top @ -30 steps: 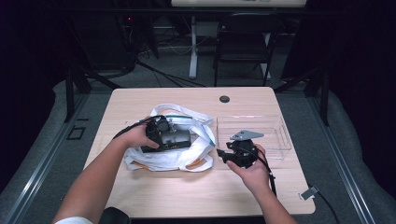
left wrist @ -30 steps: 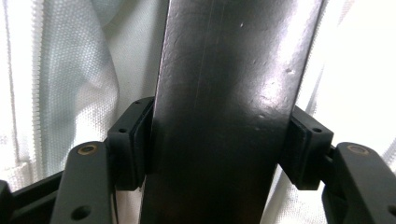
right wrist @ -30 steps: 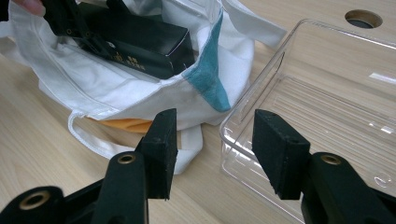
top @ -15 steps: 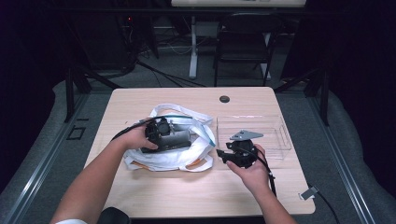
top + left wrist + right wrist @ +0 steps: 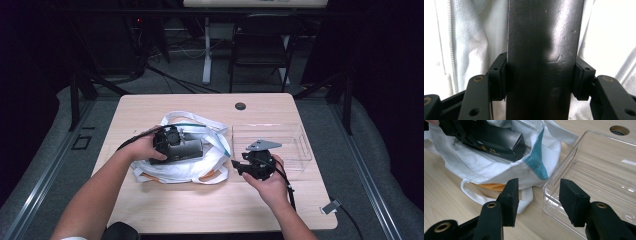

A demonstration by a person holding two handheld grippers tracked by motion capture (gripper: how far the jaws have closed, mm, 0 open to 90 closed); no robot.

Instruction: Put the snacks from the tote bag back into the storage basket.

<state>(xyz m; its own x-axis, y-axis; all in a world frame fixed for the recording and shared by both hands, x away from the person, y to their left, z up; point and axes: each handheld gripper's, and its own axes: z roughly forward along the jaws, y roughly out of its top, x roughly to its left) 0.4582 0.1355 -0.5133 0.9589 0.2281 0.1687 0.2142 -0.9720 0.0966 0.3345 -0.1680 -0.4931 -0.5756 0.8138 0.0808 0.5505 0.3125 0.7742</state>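
We hold the right hand-held gripper [image 5: 536, 200] jaws apart and empty above the desk [image 5: 200, 205], just in front of the white bag [image 5: 200, 165]. The clear tray [image 5: 280, 145] sits beside the bag. Our left hand-held gripper [image 5: 197, 148] is clamped on the black box [image 5: 541, 60], inside the bag's opening.

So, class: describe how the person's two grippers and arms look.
Both grippers, left and right, are black with blocky jaws and brass-coloured pivot pins. The right carries a grey three-cornered plate and trails a black cable. The forearms are bare, no sleeves.
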